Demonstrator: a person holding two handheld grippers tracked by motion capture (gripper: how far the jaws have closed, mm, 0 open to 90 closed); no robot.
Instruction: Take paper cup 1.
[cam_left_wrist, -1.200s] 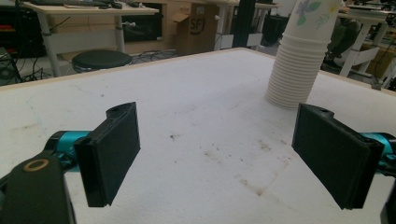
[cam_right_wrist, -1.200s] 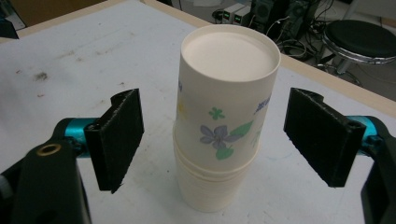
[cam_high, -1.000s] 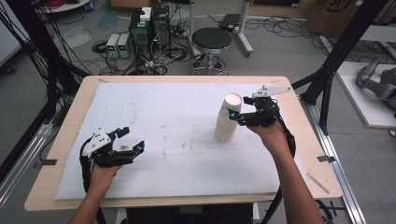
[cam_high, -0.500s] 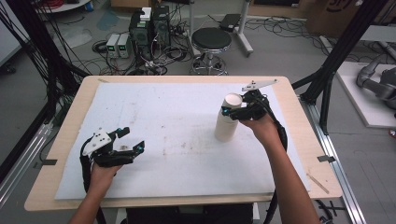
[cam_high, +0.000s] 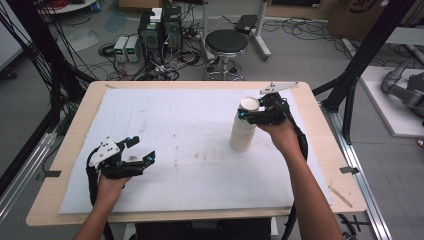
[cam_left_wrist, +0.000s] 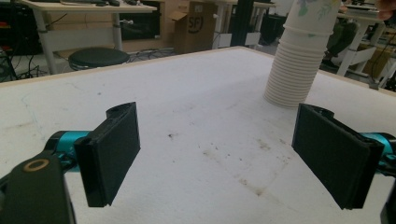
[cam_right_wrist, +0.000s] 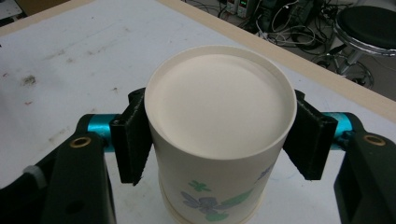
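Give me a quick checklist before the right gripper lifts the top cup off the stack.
1. Right gripper on the top cup: ok, jaws have just closed, pads press both sides.
2. Grip centred: ok, pads sit opposite each other just below the rim.
3. Only one cup gripped: cannot tell; a second rim shows just below.
4. Stack of cups upright on the white mat: ok.
5. Left gripper clear of the stack: ok, open, resting far to the left.
6. Stack held down for the lift: not ok, nothing steadies it.

High view above the table (cam_high: 200, 90) looking down, both gripper views low and close, all sharing the cup stack (cam_high: 244, 131).
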